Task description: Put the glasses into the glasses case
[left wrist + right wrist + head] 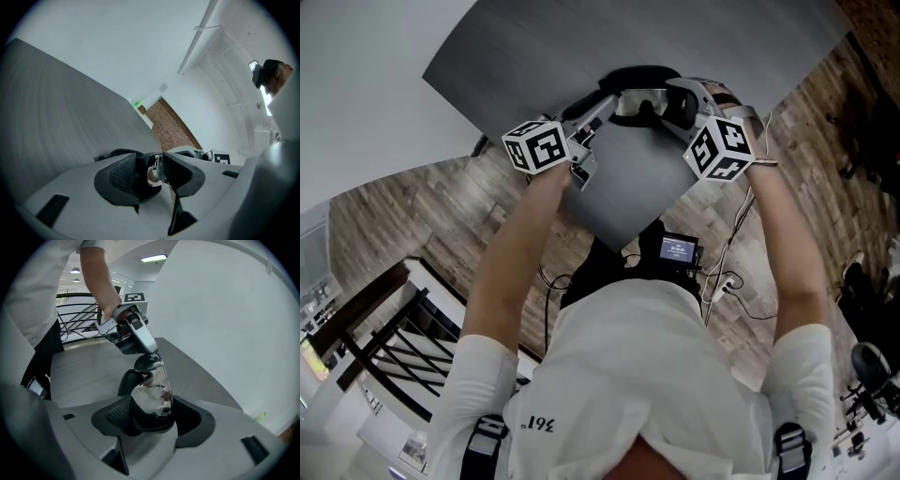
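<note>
A grey table (628, 202) fills the upper centre of the head view. Over it, at top centre, the left gripper (596, 112) and right gripper (686, 111) each clamp one end of the clear-lensed glasses (639, 105), which span the gap between them.

glasses (642, 105): over the table (534, 47), strung between your two grippers
left gripper (602, 105): clamped on their left end
right gripper (680, 111): clamped on their right end
</note>
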A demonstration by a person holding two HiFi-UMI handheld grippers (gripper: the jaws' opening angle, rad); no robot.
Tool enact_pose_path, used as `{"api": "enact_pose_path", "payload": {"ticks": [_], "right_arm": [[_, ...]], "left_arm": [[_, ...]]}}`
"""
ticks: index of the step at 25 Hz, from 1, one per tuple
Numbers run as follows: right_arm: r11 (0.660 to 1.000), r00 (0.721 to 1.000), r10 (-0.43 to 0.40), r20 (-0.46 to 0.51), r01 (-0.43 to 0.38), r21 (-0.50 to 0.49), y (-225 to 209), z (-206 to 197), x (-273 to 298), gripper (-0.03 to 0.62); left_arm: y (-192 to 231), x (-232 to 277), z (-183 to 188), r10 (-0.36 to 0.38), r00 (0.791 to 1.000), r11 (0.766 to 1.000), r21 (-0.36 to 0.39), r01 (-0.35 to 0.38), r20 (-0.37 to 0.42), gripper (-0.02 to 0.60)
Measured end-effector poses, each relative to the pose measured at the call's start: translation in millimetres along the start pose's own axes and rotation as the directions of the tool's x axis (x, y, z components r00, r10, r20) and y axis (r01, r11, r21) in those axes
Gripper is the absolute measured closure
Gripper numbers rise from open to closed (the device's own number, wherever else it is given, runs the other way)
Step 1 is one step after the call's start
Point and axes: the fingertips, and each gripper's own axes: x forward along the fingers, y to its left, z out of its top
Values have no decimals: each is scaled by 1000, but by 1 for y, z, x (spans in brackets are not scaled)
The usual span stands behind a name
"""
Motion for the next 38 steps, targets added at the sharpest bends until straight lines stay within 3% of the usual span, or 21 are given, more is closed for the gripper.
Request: {"api": "enact_pose_path", "payload": {"ticks": [12,17,25,32,38], "right_arm": [[1000,995,-15,-97,13,-26,-14,-13,32,309],[1000,993,-14,-118,11,-22,-14,-22,41,309],[998,992,-9,-127,0,-69,-12,-31,46,310],[987,987,-29,-160,2,-161,-16,-29,54,309],[985,986,-28,-167,-1,-173,-20,-31,57,309]], "left_arm": [[33,14,6,113,990,993,26,-111,-79,408],[40,16,-5,106,989,994,-8,-108,-105,408],[54,13,-3,152,986,988,35,-150,-67,407],[42,29,5,33,995,999,36,-30,-92,407],[45,31,14,21,997,999,45,-17,-73,407]]}}
